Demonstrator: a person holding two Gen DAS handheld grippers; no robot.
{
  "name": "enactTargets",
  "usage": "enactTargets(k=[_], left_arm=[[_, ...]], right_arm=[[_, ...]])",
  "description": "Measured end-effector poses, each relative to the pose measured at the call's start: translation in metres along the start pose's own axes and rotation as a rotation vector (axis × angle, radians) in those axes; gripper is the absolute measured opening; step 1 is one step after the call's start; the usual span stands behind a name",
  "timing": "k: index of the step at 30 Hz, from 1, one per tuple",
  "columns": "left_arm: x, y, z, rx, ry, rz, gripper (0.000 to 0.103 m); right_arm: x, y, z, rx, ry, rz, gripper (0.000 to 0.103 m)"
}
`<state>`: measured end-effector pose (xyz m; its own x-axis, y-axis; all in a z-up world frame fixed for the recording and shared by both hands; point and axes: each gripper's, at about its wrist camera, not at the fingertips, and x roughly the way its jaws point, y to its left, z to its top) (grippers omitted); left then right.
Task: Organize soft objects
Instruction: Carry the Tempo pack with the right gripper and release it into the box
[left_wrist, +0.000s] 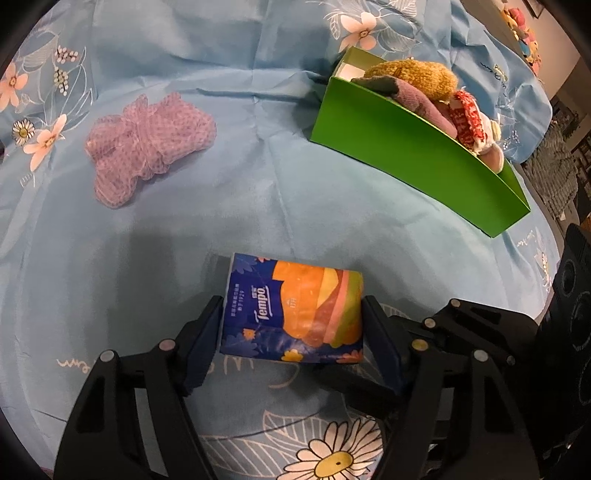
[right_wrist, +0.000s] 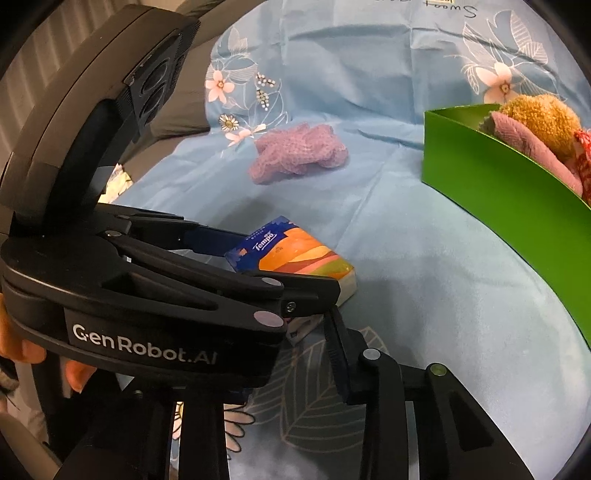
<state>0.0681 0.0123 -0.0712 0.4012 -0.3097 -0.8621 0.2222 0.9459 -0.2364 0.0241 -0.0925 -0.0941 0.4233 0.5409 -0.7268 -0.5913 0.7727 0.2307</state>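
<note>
On the blue cloth (left_wrist: 295, 184), the tissue pack (left_wrist: 291, 306) lies flat, crosswise.

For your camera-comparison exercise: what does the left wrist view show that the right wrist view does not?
Only the left wrist view: both pads of the left tongs flanking the tissue pack, and the green box's far end. Only the right wrist view: the left tongs' branded body and fingertips of a hand. Both: tissue pack, purple mesh cloth, green box, blue floral sheet.

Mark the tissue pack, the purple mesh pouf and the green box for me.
tissue pack (left_wrist: 291, 308), left wrist view, middle of its printed top face
purple mesh pouf (left_wrist: 147, 142), left wrist view, its bunched centre
green box (left_wrist: 413, 155), left wrist view, its near outer wall
</note>
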Motion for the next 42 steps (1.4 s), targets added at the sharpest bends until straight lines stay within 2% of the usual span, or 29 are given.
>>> enactTargets(k=[6, 12, 19, 26, 33, 37, 39, 40, 42], left_arm=[[-0.017, -0.012, 0.005, 0.035, -0.039, 0.002, 0.073], [-0.030, -0.040, 0.024, 0.102, -0.085, 0.001, 0.073], [-0.035, -0.090, 0.051, 0.197, -0.136, -0.024, 0.073], [-0.024, -0.141, 0.093, 0.264, -0.153, -0.068, 0.073], [0.007, -0.181, 0.141, 0.286, -0.139, -0.076, 0.073], [0.022, -0.189, 0.156, 0.283, -0.121, -0.074, 0.074], [0.033, -0.189, 0.161, 0.269, -0.095, -0.067, 0.078], [0.037, -0.188, 0.163, 0.261, -0.087, -0.057, 0.079], [0.039, -0.185, 0.162, 0.256, -0.082, -0.044, 0.081]], right_arm=[[-0.020, 0.002, 0.001, 0.008, -0.065, -0.012, 0.035], [-0.050, -0.009, 0.008, 0.029, -0.143, -0.047, 0.035], [-0.089, -0.039, 0.012, 0.077, -0.242, -0.107, 0.035], [-0.126, -0.084, 0.018, 0.128, -0.318, -0.190, 0.035], [-0.137, -0.137, 0.035, 0.178, -0.322, -0.255, 0.035], [-0.131, -0.162, 0.045, 0.208, -0.305, -0.272, 0.035], [-0.127, -0.169, 0.046, 0.228, -0.281, -0.292, 0.036], [-0.124, -0.172, 0.045, 0.238, -0.265, -0.307, 0.037], [-0.123, -0.176, 0.040, 0.253, -0.241, -0.334, 0.047]])
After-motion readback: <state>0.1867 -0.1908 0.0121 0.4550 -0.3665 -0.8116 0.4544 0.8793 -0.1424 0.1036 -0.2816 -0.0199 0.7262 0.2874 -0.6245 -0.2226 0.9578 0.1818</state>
